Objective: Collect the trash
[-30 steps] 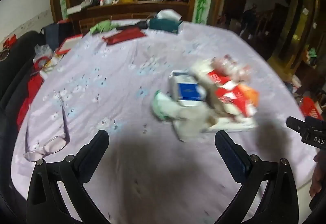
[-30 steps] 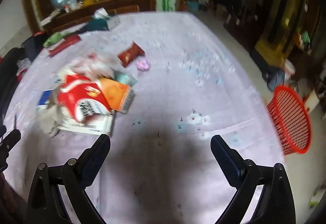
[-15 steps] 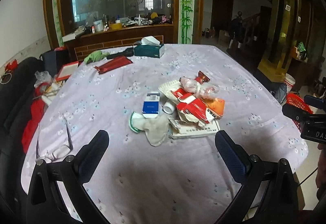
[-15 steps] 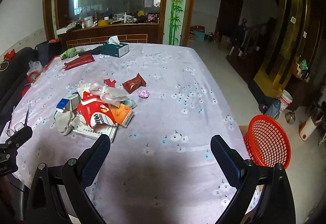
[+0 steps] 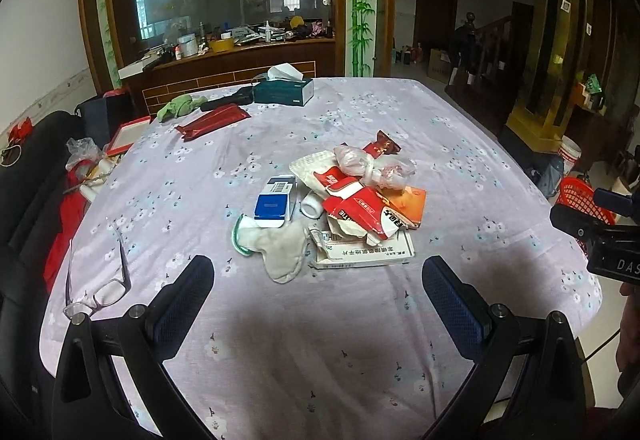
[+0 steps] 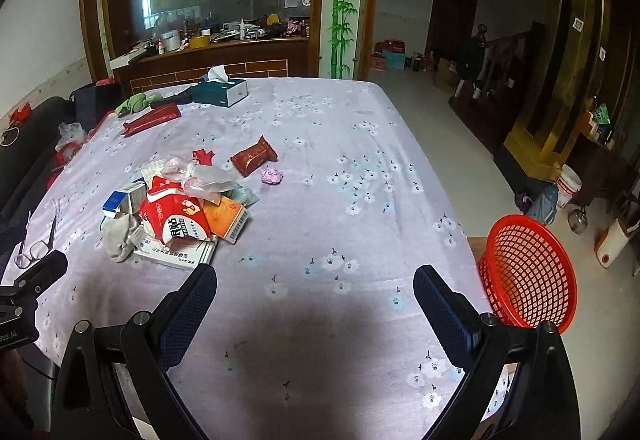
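A pile of trash [image 5: 360,203] lies mid-table: a red and white carton [image 6: 176,220], an orange box [image 6: 228,217], a blue and white box [image 5: 274,205], a flat white box [image 5: 362,250], a grey mask [image 5: 280,248] and crumpled clear plastic [image 5: 372,163]. A brown wrapper [image 6: 254,155] and a purple wad [image 6: 272,175] lie apart from it. A red mesh basket [image 6: 528,272] stands on the floor beside the table's right edge. My left gripper [image 5: 318,294] hangs open, short of the pile. Empty and open, my right gripper [image 6: 316,304] hovers over bare cloth to the pile's right.
The table [image 5: 360,340] has a lilac flowered cloth. Glasses [image 5: 100,288] lie at its left edge. A teal tissue box [image 5: 284,89], a red pouch [image 5: 214,121] and a green cloth [image 5: 178,105] sit at the far end. Black chairs [image 5: 28,175] stand left.
Both grippers have drawn back and risen from the table, so more of it shows. The blur has settled. Both stay open and nothing on the table has moved.
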The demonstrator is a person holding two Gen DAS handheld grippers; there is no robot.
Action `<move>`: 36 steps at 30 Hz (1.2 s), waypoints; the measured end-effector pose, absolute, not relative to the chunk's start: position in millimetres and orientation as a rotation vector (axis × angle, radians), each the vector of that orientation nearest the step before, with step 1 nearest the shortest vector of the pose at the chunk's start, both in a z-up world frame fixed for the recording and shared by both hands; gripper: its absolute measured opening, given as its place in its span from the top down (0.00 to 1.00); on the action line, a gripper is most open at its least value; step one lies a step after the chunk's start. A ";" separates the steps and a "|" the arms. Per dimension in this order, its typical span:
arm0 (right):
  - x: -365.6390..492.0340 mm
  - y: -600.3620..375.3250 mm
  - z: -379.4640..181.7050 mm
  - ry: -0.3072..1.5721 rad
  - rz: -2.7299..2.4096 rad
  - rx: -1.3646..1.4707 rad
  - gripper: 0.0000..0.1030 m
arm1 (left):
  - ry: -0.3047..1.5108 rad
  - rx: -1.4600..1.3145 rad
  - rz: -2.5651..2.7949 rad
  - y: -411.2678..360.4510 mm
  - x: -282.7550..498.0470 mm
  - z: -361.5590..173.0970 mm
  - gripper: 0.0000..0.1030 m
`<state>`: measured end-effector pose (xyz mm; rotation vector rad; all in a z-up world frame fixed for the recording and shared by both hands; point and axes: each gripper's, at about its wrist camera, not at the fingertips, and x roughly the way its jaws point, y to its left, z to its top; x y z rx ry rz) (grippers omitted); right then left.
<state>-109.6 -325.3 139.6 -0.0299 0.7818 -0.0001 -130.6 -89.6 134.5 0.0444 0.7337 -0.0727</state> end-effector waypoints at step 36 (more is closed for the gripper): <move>-112.1 -348.0 136.5 0.814 -0.040 -0.015 0.03 | 0.730 0.064 -0.139 -117.5 -122.4 136.0 0.00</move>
